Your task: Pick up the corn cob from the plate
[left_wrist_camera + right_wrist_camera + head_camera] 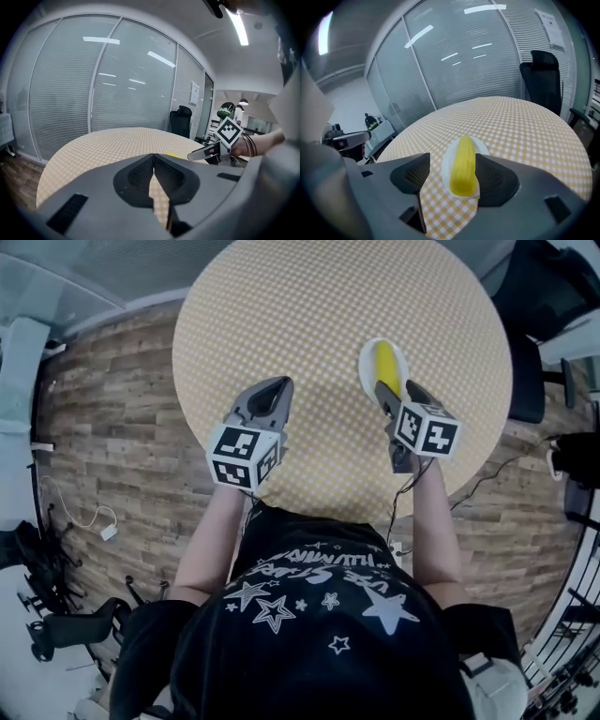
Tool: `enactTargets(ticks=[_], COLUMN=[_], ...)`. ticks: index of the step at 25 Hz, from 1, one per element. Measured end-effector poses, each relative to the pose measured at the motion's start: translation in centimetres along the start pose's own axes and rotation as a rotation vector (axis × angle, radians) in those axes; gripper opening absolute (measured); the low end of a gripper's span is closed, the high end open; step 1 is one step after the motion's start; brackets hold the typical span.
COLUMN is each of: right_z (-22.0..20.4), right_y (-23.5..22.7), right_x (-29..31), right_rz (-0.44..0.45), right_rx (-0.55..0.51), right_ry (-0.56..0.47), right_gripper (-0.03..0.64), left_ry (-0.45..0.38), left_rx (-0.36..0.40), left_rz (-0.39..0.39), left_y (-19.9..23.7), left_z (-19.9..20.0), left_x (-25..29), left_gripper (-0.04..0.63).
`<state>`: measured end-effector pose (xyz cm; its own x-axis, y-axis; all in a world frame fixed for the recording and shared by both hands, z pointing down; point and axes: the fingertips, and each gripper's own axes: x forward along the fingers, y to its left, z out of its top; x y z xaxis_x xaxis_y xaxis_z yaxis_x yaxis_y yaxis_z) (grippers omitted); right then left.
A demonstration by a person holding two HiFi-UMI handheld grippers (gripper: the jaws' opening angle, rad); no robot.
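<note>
A yellow corn cob lies on a small white plate on the right side of the round checkered table. My right gripper hovers at the near end of the cob with its jaws open. In the right gripper view the corn cob and the plate show between the two spread fingers of the right gripper, and neither pad touches it. My left gripper is over the table left of the plate, shut and empty; in its own view the left gripper shows its tips meeting.
A black office chair stands by the table's right edge, and the same chair shows beyond the table in the right gripper view. Glass walls with blinds ring the room. Cables lie on the wooden floor at left.
</note>
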<state>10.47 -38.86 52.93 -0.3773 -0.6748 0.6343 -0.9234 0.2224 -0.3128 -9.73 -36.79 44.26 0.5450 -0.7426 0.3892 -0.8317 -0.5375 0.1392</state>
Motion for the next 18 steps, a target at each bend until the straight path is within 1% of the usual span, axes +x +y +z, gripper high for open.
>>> enactTargets(ticks=[3, 6, 13, 18], right_z=[1.1, 1.1, 0.2, -0.2], right_y=[-0.5, -1.2, -2.5, -3.2], right_x=[1.2, 2.5, 5.3, 6.9], right_rz=[-0.047, -0.074, -0.127, -0.142], right_rx=[0.008, 0.004, -0.042, -0.058], right_ry=[0.012, 0.062, 0.2, 0.253], right_gripper=[0.278, 0.278, 0.278, 0.278], left_ry=[0.003, 0.024, 0.043, 0.06], left_rx=[0.002, -0.008, -0.051, -0.065], left_rz=[-0.019, -0.039, -0.073, -0.079], left_y=[1.5, 2.4, 3.6, 4.1], left_z=[0.5, 0.2, -0.5, -1.2], left_x=[1.2, 2.6, 4.7, 5.7], left_gripper=[0.009, 0.009, 0.009, 0.009])
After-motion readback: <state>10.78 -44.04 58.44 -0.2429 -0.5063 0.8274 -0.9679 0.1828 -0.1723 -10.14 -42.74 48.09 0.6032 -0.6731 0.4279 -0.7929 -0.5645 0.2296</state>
